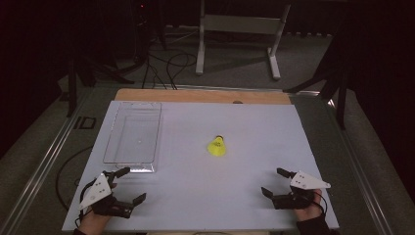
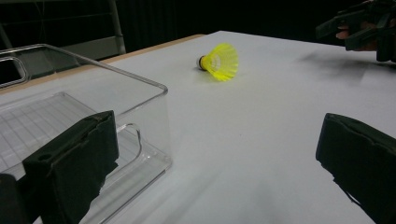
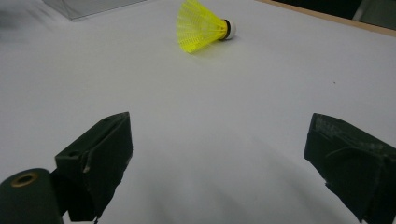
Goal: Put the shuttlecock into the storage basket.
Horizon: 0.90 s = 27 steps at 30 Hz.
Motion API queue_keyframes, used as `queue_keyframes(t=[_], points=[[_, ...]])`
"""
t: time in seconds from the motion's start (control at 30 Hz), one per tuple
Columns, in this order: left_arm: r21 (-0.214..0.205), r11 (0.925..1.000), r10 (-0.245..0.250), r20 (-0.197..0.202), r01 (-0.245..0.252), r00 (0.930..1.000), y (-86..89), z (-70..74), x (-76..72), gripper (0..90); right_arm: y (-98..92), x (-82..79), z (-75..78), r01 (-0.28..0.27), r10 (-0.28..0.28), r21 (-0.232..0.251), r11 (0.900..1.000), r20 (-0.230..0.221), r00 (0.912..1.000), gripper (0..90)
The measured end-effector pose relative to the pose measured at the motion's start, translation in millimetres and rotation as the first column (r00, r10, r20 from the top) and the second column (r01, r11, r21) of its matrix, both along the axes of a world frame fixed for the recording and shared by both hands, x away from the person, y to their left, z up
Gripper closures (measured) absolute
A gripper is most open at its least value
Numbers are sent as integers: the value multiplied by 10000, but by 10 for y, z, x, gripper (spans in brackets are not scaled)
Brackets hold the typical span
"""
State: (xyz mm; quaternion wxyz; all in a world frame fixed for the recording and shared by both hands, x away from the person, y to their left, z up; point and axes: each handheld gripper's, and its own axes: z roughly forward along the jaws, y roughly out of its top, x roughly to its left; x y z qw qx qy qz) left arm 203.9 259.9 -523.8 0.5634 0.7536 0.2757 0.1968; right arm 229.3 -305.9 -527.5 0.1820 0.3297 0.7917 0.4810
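Yellow shuttlecock [image 1: 217, 146] lies on its side near the middle of the white board [image 1: 205, 191], cork end pointing away from us. We note a clear plastic bin [image 1: 132, 138] well to its left, on the board's left half. Left gripper [image 1: 131, 185] rests at the near left corner just before the bin, jaws spread wide with nothing between them. Right gripper [image 1: 274, 181] sits at the near right, likewise released. A wooden strip [image 1: 203, 96] edges the board's far side. Beyond: grey carpet, loose cables [image 1: 166, 68], a white frame's legs [image 1: 237, 36]. The room behind is too dark for us to make out.
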Motion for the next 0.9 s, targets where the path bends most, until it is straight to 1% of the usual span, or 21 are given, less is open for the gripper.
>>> queue_keyframes(t=[0.23, 0.37, 0.57, 0.6, 0.77, 0.8, 0.9], points=[[64, 10000, -25, -55, 26, 10000, -8, -4, 1, 0, 5, -3, 11, 61, -60, -39, 10000, 66, 10000, 82], [-3, 10000, 37, -124, -37, 9999, 4, -4, 7, 0, 7, 0, 11, 55, -55, -78, 10000, 60, 10000, 81], [-100, 9999, -2, -91, 1, 10000, 4, 13, 2, 1, 18, -3, 22, 15, -13, -116, 9999, 116, 9999, 82], [-104, 9999, -43, -145, 42, 9999, 3, 16, 5, 1, 20, -4, 22, 34, -32, -124, 9999, 116, 9999, 82], [15, 9999, -130, -203, 130, 9997, -14, 28, 12, 0, 20, -1, 20, 52, -52, -98, 9999, 56, 10000, 82], [8, 9996, -271, -416, 271, 9988, -30, 51, 13, 0, 21, -1, 19, 48, -48, -114, 9999, 57, 10000, 82], [163, 9985, -516, -616, 527, 9968, -45, 101, 26, 0, 27, 0, 21, 1, -1, -92, 10000, 17, 10000, 82]])
